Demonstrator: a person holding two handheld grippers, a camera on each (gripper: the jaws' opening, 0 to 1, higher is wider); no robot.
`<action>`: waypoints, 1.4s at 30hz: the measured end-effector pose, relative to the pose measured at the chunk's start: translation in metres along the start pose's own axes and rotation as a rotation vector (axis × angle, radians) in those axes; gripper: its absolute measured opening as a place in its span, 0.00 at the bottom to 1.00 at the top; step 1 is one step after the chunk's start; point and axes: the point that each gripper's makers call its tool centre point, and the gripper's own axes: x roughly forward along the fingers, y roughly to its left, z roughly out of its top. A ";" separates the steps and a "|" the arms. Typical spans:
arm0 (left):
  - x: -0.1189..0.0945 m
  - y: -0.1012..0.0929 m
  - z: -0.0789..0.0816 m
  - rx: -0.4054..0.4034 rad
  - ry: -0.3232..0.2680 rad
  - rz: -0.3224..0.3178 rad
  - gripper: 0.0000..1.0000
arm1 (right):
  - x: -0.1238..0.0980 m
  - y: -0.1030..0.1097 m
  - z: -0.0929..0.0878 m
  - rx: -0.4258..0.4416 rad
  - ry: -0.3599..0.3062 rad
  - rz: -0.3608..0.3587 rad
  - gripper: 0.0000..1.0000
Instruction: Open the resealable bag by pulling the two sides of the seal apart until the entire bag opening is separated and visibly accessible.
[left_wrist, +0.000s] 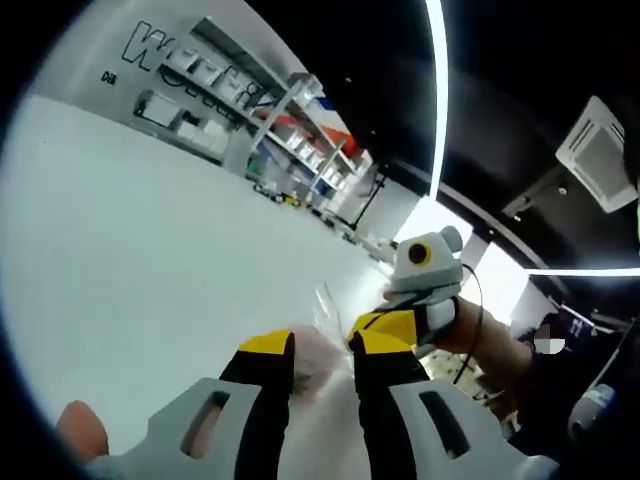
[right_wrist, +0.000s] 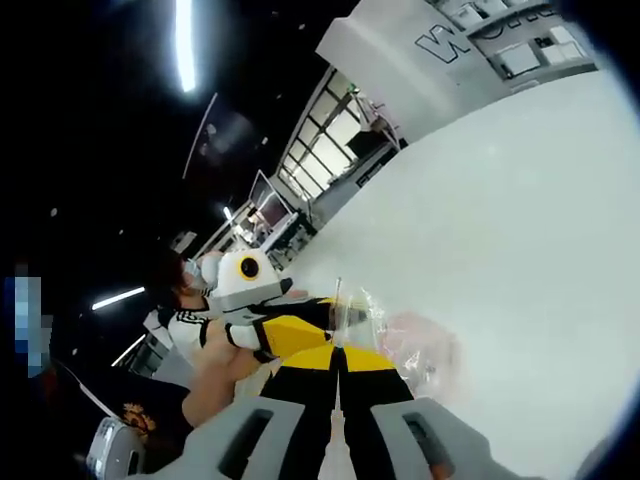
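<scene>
A clear resealable bag (left_wrist: 322, 362) with something pinkish inside hangs between the yellow-tipped jaws of my left gripper (left_wrist: 320, 345). The jaws stand a little apart with the plastic pressed between them. My right gripper (left_wrist: 378, 322) comes in from the right and meets the bag's top edge close beside them. In the right gripper view the bag (right_wrist: 412, 345) bulges to the right. My right gripper (right_wrist: 338, 352) has its jaws together on the bag's near edge. The left gripper (right_wrist: 335, 315) pinches the crinkled top strip just beyond it.
A broad white tabletop (left_wrist: 150, 250) spreads under the bag. Shelving with boxes (left_wrist: 300, 130) and a wall with large lettering stand at its far side. A person's hand (left_wrist: 485, 340) holds the right gripper. A ceiling light strip (left_wrist: 437, 90) runs overhead.
</scene>
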 end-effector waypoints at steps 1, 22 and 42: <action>0.000 0.000 0.000 0.000 0.000 -0.001 0.24 | 0.000 0.000 0.000 -0.004 0.002 -0.002 0.00; -0.001 -0.001 -0.002 0.013 0.009 -0.005 0.18 | 0.003 0.000 -0.003 -0.016 0.018 -0.004 0.00; -0.001 -0.007 -0.004 0.005 0.019 -0.046 0.02 | 0.004 0.000 -0.003 -0.016 0.026 -0.003 0.00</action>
